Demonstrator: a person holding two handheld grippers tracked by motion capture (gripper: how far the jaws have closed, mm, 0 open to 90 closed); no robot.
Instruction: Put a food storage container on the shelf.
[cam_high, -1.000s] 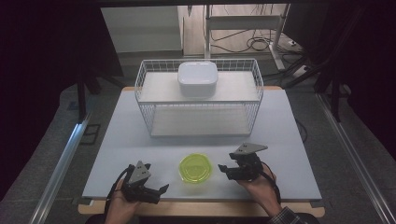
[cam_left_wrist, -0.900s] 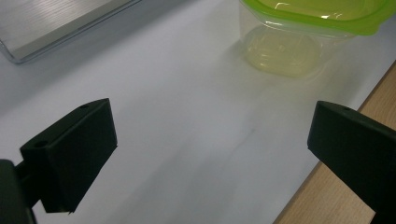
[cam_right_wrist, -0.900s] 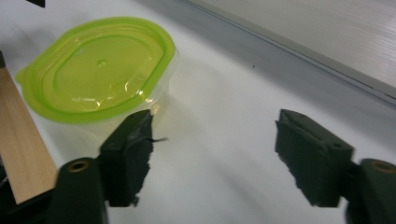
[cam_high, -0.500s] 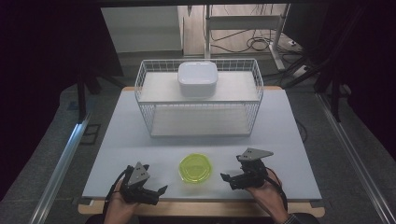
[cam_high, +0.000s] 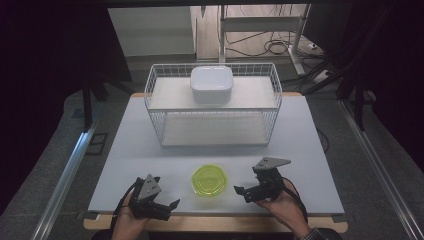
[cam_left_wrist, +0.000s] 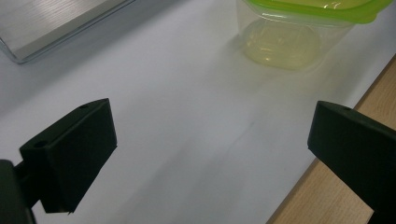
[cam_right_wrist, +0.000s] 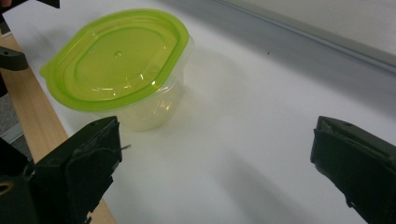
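Container: I see the green-lidded tub (cam_high: 209, 180) standing on the table (cam_high: 125, 150) near its front edge, between my two grippers.
Left gripper (cam_high: 167, 206): jaws wide apart, nothing between them.
Right gripper (cam_high: 241, 192): jaws have just been opening, now wide, empty; tub just beside.
Rack: wire basket (cam_high: 155, 107) well behind.

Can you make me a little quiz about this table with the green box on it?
1. True or false: the green-lidded container sits inside the wire basket.
2. What rests on the basket's upper shelf? A) a white container B) a red cup C) a banana
3. Fill in: the green-lidded container stands between the left gripper and the ____ gripper.

Key:
1. False; it stands on the table, in front of the basket.
2. A, the white container.
3. Right; the right gripper has just been opening, with nothing between its jaws.
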